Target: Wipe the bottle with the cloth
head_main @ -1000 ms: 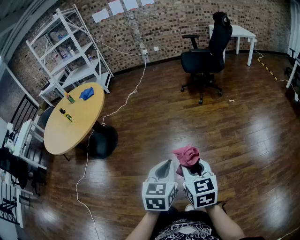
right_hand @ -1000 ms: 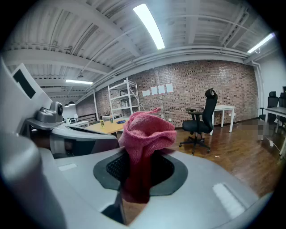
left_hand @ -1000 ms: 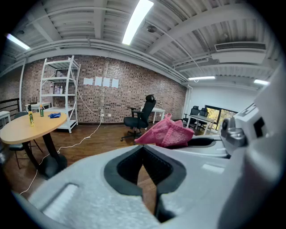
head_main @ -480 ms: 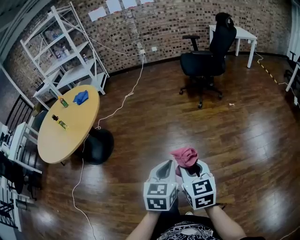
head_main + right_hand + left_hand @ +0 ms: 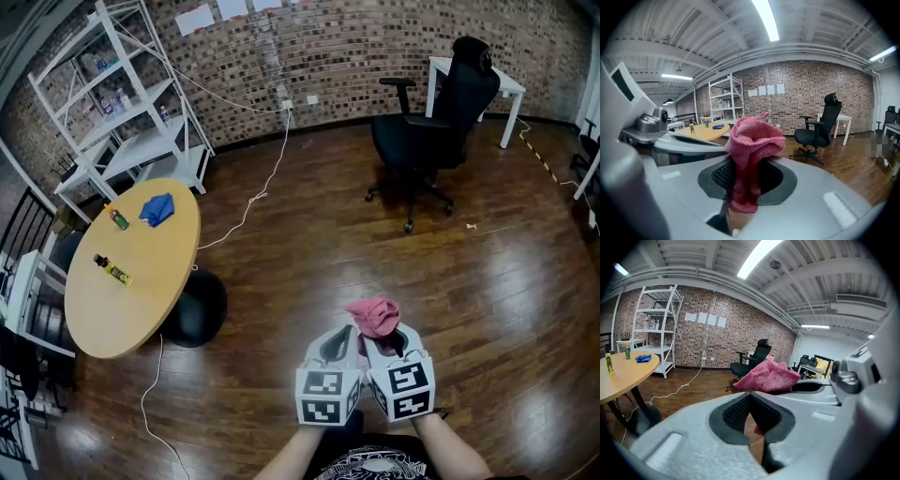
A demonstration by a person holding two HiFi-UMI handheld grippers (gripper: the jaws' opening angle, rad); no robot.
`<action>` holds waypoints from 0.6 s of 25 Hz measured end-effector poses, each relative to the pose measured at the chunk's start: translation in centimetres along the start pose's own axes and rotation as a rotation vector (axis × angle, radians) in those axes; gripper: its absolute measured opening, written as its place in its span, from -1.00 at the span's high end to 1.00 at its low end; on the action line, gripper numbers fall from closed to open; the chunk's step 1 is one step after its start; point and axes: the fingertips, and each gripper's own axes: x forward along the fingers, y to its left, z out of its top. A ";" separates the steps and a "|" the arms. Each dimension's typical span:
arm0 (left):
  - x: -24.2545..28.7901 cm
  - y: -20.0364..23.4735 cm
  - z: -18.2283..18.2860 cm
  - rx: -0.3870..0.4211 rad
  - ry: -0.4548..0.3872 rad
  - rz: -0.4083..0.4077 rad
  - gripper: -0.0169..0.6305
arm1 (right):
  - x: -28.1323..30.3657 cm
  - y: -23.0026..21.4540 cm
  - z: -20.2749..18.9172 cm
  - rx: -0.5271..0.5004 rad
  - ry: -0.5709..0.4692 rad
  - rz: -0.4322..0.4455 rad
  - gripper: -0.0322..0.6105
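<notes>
My right gripper is shut on a crumpled pink cloth, which sticks up from its jaws. Close beside it on the left, my left gripper is shut with nothing in it; the pink cloth shows just past its jaws. Both grippers hang over the wooden floor near my body. Far off at the left stands a round wooden table. On it are an upright green bottle, a yellow bottle that looks to lie flat, and a blue cloth.
A black office chair stands at the back right before a white desk. A white shelf rack lines the brick wall behind the table. A white cable trails over the floor past the table's black base.
The view has shifted: the table now sits lower and further left, the chair further right. Both grippers keep their pose side by side, the pink cloth still held.
</notes>
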 end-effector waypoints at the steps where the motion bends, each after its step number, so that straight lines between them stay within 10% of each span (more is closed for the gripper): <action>1: 0.5 1.0 0.7 -0.001 -0.002 -0.002 0.94 | 1.2 0.2 0.7 -0.002 0.002 0.000 0.58; 15: 5.5 9.3 4.9 -0.010 0.006 0.013 0.94 | 10.4 0.5 5.1 -0.014 0.005 0.016 0.58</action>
